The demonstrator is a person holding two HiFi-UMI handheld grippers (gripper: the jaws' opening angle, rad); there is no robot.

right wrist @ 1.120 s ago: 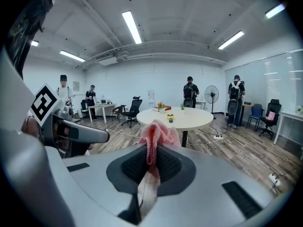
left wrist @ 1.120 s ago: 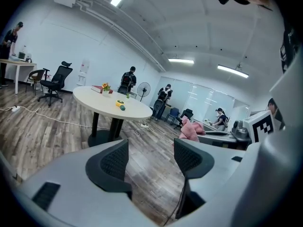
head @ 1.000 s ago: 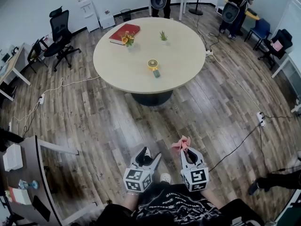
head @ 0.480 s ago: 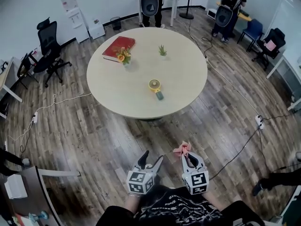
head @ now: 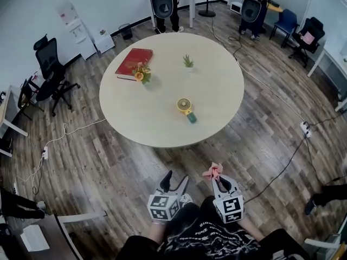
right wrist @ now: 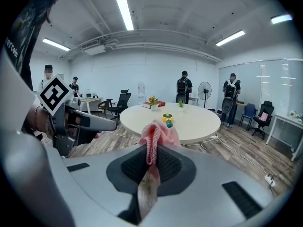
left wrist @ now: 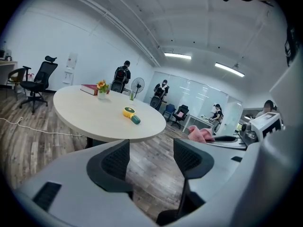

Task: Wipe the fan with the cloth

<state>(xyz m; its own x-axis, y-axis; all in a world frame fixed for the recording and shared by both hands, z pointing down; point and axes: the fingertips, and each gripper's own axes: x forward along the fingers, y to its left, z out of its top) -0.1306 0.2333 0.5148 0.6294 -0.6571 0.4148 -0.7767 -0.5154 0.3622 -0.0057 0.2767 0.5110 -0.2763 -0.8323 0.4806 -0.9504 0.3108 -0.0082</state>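
A small yellow fan (head: 185, 106) with a green handle lies on the round table (head: 135, 118), toward its near side; it also shows as the fan (left wrist: 129, 113) and the fan (right wrist: 167, 118) in the two gripper views. My right gripper (head: 216, 173) is shut on a pink cloth (head: 212, 170), which bunches out past the jaws as the cloth (right wrist: 157, 135). My left gripper (head: 174, 179) is open, nothing between its fingers (left wrist: 191, 157). Both grippers hang over the wooden floor, short of the table's near edge.
On the table stand a red book (head: 133, 63), a flower pot (head: 142, 75) and a small green plant (head: 188, 62). Cables (head: 271, 99) and a power strip (head: 306, 129) lie on the floor at the right. Office chairs (head: 46, 69) stand at the left, people (head: 162, 1) at the far wall.
Both grippers and the head have moved forward toward the table, which now sits lower and larger in the head view. The jaws kept their states.
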